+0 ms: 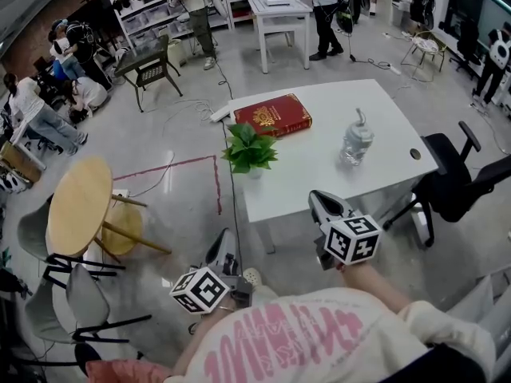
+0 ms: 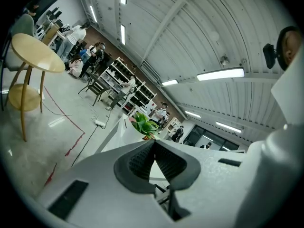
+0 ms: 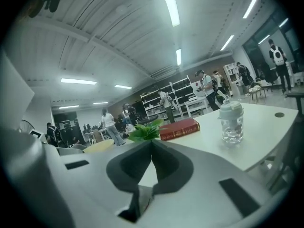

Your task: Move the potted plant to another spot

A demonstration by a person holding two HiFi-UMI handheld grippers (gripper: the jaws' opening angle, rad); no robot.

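A small potted plant (image 1: pixel 250 150) with green leaves stands near the left edge of the white table (image 1: pixel 319 182). My left gripper (image 1: pixel 222 250) is below the table's front left corner, off the table, with its jaws shut on nothing. In the left gripper view the plant (image 2: pixel 144 124) shows just above the closed tips (image 2: pixel 154 141). My right gripper (image 1: pixel 317 199) hovers over the table's front edge, right of the plant and well short of it, shut and empty. In the right gripper view the plant (image 3: pixel 146 131) sits just beyond the joined tips (image 3: pixel 151 141).
A red book (image 1: pixel 272 115) lies behind the plant and a clear bottle (image 1: pixel 357 140) stands to its right. A black office chair (image 1: pixel 459 183) is at the table's right, a round wooden table (image 1: pixel 78 204) on the left. People and shelving fill the background.
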